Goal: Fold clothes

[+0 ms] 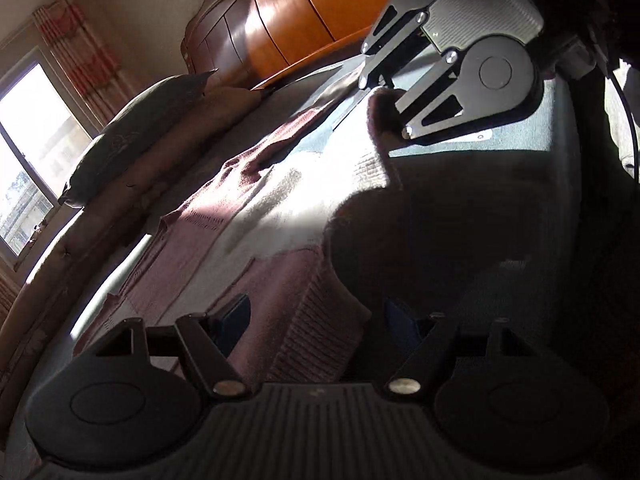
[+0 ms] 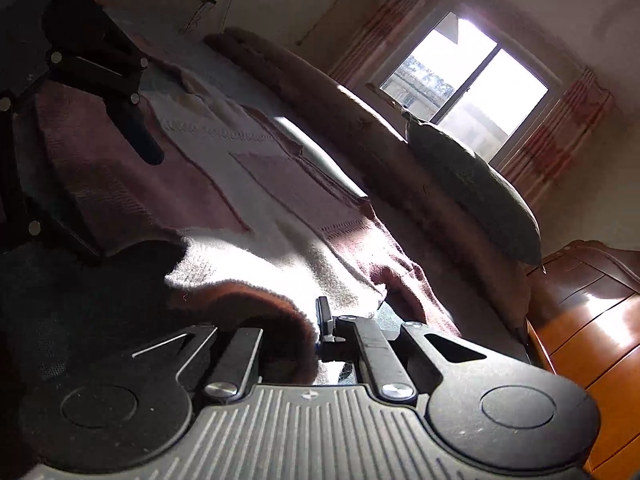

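A knitted sweater (image 1: 256,216), maroon with a broad white band, lies spread on the blue-grey bed sheet (image 1: 520,140). In the left wrist view my left gripper (image 1: 318,312) stands open at the bottom, its fingers on either side of the ribbed maroon hem without pressing it. At the top right my right gripper (image 1: 386,106) is shut on a raised edge of the sweater. In the right wrist view the sweater (image 2: 248,184) runs away from my right gripper (image 2: 316,328), which pinches a lifted fold; fabric hides its left finger. The left gripper (image 2: 116,204) shows at the upper left.
A dark pillow (image 1: 132,140) and a brown padded roll lie along the bed's far side. A glossy wooden headboard (image 1: 300,12) stands behind. A bright window (image 2: 464,76) with red-patterned curtains casts strong light and deep shadow. Wooden furniture (image 2: 592,340) is at the right.
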The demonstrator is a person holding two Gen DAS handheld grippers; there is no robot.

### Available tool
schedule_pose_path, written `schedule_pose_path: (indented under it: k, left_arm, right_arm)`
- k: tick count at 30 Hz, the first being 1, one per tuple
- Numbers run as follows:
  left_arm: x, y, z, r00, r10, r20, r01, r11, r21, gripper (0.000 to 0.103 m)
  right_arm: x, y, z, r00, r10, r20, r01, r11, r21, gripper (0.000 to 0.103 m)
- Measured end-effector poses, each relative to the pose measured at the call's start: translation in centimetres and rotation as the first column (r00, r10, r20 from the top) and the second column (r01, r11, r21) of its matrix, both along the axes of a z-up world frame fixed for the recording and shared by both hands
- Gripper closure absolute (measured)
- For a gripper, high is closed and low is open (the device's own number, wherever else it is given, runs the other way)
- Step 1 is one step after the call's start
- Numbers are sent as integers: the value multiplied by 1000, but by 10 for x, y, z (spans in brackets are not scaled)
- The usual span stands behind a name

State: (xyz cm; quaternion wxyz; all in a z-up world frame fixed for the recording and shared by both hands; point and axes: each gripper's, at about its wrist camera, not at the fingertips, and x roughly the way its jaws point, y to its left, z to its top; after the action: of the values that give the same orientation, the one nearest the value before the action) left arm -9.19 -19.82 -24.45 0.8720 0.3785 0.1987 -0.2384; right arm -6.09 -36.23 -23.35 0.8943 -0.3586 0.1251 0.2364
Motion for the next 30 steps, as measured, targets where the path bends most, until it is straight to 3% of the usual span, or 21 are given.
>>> schedule_pose_path:
  k: [5,11,19,26,28,29,30]
  left_arm:
    - [7,-32,-14,986,49,159,-74,986,149,28]
    - [13,-34,-23,950,103,294,-193,936,296,28]
    - [10,15,-27,906,212,367,-344,873,345,28]
    - [5,35,-37,886,156,436,-371,803,467,27]
    - [3,38,-39,885,151,440,-371,798,474,28]
    - [4,39,-38,890,158,427,-368,802,470,34]
    - [4,40,-37,902,167,398,-355,811,465,55]
  right_arm:
    - [5,2,12,1000,1,6,-2,998,65,96]
    - [13,-1,12,1000,-20,3,20,997,79,96]
    - [15,-1,12,1000,-25,3,25,996,86,96]
    - [15,1,9,1000,-29,3,29,998,62,97]
    - [14,3,7,1000,-28,3,28,998,51,97]
    - [14,4,6,1000,-27,4,27,999,43,97]
    - [14,5,5,1000,-26,5,26,999,33,97]
